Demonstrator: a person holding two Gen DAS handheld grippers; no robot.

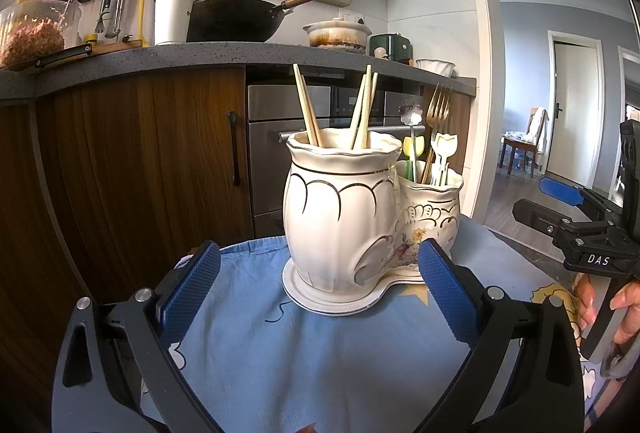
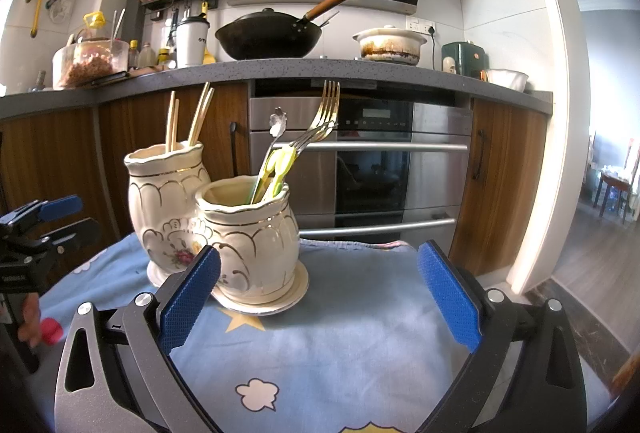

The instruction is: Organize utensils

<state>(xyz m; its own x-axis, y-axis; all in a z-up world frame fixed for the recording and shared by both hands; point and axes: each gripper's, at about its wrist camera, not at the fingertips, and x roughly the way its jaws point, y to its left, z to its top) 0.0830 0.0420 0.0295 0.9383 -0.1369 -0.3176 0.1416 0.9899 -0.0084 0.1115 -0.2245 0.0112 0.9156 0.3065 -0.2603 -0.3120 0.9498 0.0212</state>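
Note:
A white ceramic double utensil holder [image 1: 340, 217] [image 2: 248, 233] with gold trim stands on its saucer on the blue cloth. Its taller pot holds wooden chopsticks [image 1: 308, 109] [image 2: 196, 119]. The shorter pot [image 1: 434, 205] holds gold forks [image 1: 438, 109] [image 2: 326, 113], a flower-topped spoon [image 1: 412, 115] [image 2: 277, 123] and green and white small utensils [image 2: 274, 169]. My left gripper [image 1: 320, 293] is open just in front of the holder with nothing between its fingers. My right gripper [image 2: 320, 293] is open too, its left pad near the shorter pot; it also shows at the right in the left wrist view [image 1: 560, 201].
The blue patterned cloth [image 2: 344, 345] covers a small table. Behind are wooden cabinets [image 1: 140, 161], a steel oven [image 2: 372, 161], and a counter with a wok [image 2: 272, 37], a pot, a cup and jars. A hand [image 1: 624, 313] holds the right gripper's handle. A doorway opens at right.

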